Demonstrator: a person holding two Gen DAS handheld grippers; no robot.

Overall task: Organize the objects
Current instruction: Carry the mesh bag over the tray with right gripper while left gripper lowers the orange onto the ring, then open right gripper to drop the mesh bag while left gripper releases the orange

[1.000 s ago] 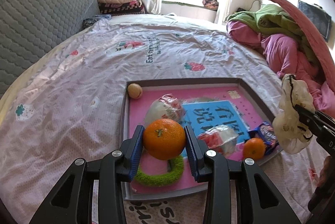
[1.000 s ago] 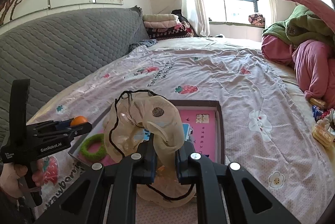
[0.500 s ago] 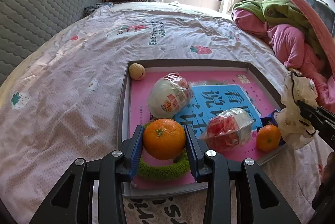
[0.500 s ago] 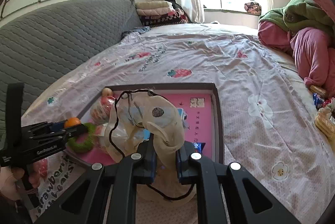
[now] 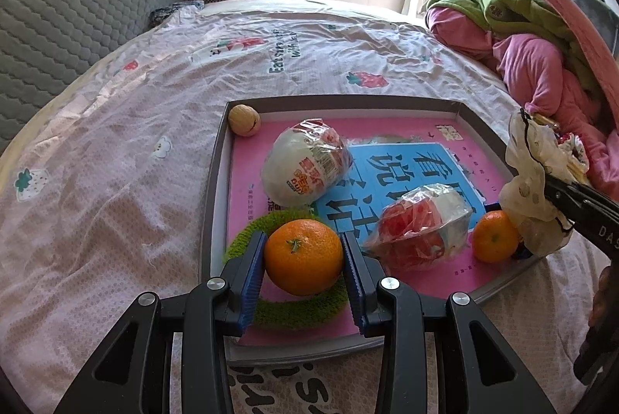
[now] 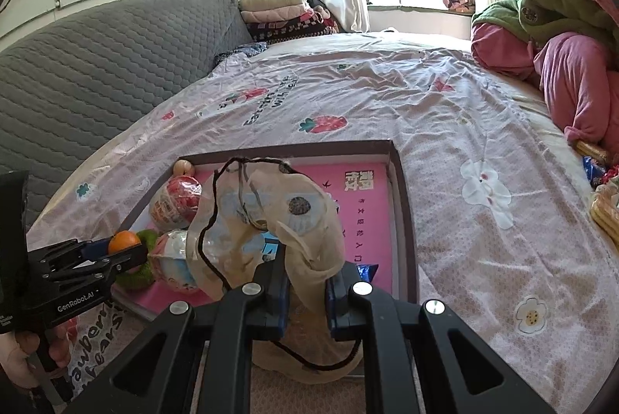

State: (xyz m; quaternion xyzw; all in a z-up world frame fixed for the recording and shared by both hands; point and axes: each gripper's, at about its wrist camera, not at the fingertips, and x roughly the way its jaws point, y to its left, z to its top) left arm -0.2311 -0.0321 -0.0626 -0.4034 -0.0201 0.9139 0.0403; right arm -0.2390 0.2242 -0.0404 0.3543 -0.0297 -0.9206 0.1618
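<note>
Left wrist view: left claw (image 5: 303,261) clamps a glossy orange (image 5: 303,256); right claw (image 6: 306,292) pinches sheer cream fabric (image 6: 271,220).

The left gripper (image 5: 303,257) pointed steeply downward, its blue-padded jaws partly apart and pressed on both sides of an orange (image 5: 303,256). The right gripper (image 6: 307,284) also angled down, jaws nearly together, pinching a sheer cream cloth (image 6: 271,216). A hand (image 6: 17,356) gripped the left gripper's handle.
</note>
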